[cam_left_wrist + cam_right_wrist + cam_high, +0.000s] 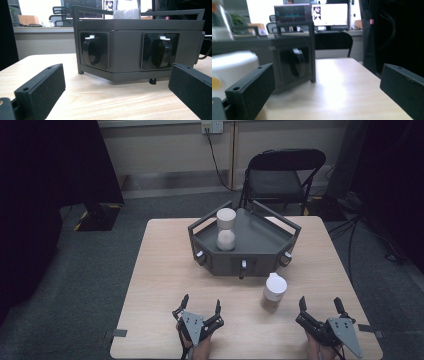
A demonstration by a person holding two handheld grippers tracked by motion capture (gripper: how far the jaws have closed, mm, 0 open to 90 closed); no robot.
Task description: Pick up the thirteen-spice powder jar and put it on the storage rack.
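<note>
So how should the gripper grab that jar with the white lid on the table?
Probably grip the white-lidded jar by its brownish lower body, just under the lid, with the right gripper, which is nearest and open. Come in level from the person's side, one finger on each side: the jar stands upright, apart from the grey tray, so its round sides are free.

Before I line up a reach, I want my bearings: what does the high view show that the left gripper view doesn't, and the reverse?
High view: the white-capped jar on the table, the folding chair, and the right tongs, jaws apart.

Left gripper view: two black knobs close up, and a rubber foot under the stand.

Both: the grey stand, the hourglass on it, and the open left tongs.
</note>
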